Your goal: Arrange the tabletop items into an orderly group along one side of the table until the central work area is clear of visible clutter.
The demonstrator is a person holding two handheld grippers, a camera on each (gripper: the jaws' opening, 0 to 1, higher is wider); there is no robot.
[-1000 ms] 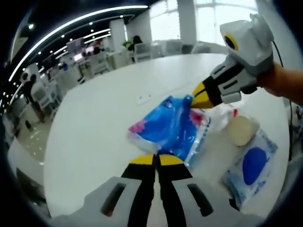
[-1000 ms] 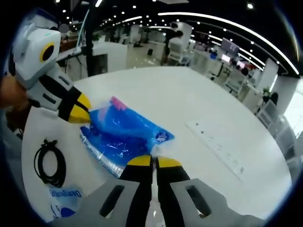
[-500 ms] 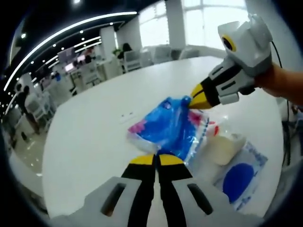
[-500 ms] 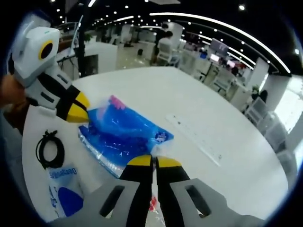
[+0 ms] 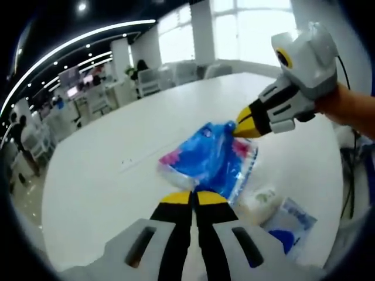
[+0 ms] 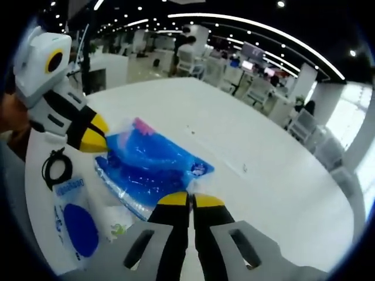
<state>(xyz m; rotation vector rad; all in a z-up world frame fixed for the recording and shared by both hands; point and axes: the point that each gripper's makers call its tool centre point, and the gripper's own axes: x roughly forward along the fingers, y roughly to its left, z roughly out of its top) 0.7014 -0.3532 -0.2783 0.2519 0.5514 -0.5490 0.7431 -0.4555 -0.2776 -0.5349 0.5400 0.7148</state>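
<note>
A blue plastic bag [image 5: 206, 159] with a pink patch hangs stretched between both grippers above the white table [image 5: 99, 193]. In the left gripper view my left gripper [image 5: 194, 198] is shut on the bag's near edge. My right gripper [image 5: 241, 124] comes in from the right, shut on the far corner. In the right gripper view the same bag [image 6: 153, 165] runs from my right gripper [image 6: 188, 200], shut on its near edge, to my left gripper [image 6: 96, 139] at the left, shut on the other end.
Under the bag lie a white packet with a blue oval [image 6: 73, 219], a small clear pouch [image 6: 117, 221] and a black cable coil [image 6: 55, 170]. The packet [image 5: 290, 225] and pouch [image 5: 261, 200] sit near the table edge. Chairs and desks stand beyond the table [image 6: 263, 193].
Both grippers keep hold of the bag. The views have swung, so the packet, pouch and cable coil now lie closer beneath the bag; the table strip has slid out of the right gripper view.
</note>
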